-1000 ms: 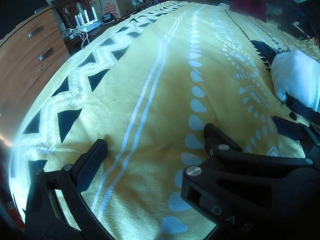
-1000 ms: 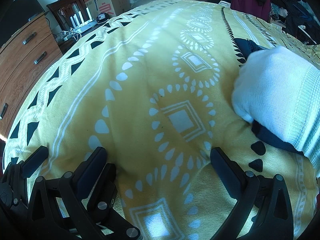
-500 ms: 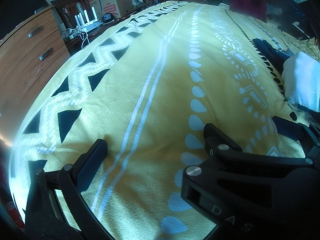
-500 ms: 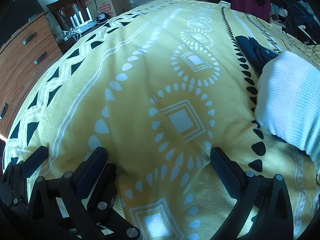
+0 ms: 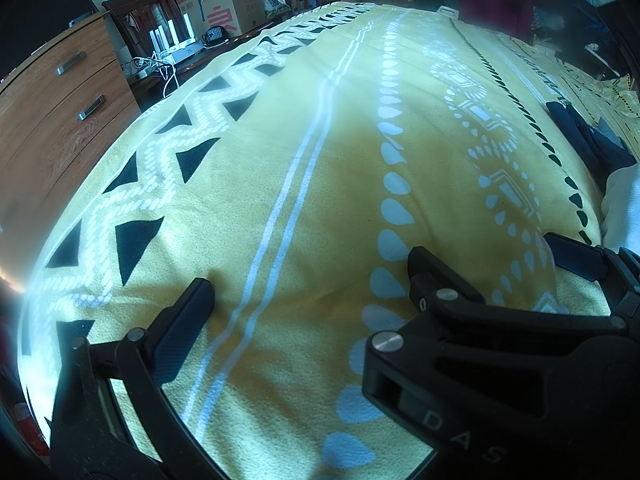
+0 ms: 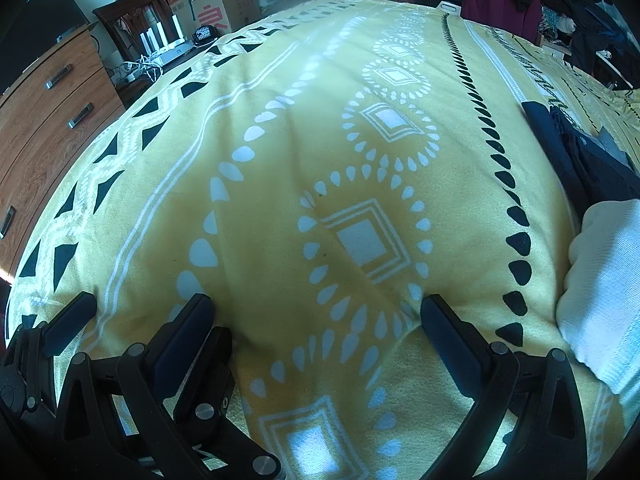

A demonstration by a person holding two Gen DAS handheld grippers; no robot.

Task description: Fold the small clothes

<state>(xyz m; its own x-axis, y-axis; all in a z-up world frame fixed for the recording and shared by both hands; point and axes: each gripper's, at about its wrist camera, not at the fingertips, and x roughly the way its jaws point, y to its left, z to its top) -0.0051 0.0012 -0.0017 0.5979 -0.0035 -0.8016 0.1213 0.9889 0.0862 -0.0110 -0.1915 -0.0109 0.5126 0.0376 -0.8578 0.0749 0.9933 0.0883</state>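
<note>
Your white knit garment [image 6: 604, 292] lies bunched at the right edge of the bed [image 6: 280, 168], touching a dark navy garment [image 6: 580, 160] beyond it. Expect it to be soft, light and floppy; pinch a hem or corner, not the bulk. Both the left hand-held gripper [image 5: 308, 280] and right hand-held gripper [image 6: 316, 308] gape wide and empty over the yellow blanket. No containers are in view.

- The bedspread [image 6: 280, 184] was yellow, printed with white teardrop rings, white squares, white stripes and black triangles.
- At the right edge, a white ribbed sleeve [image 6: 604, 280] showed.
- Upper right lay a dark navy garment [image 6: 568, 152].
- The dresser [image 6: 44, 120] at left was brown wood-grain.
- Gripper fingers [image 6: 180, 332] were black.
</note>
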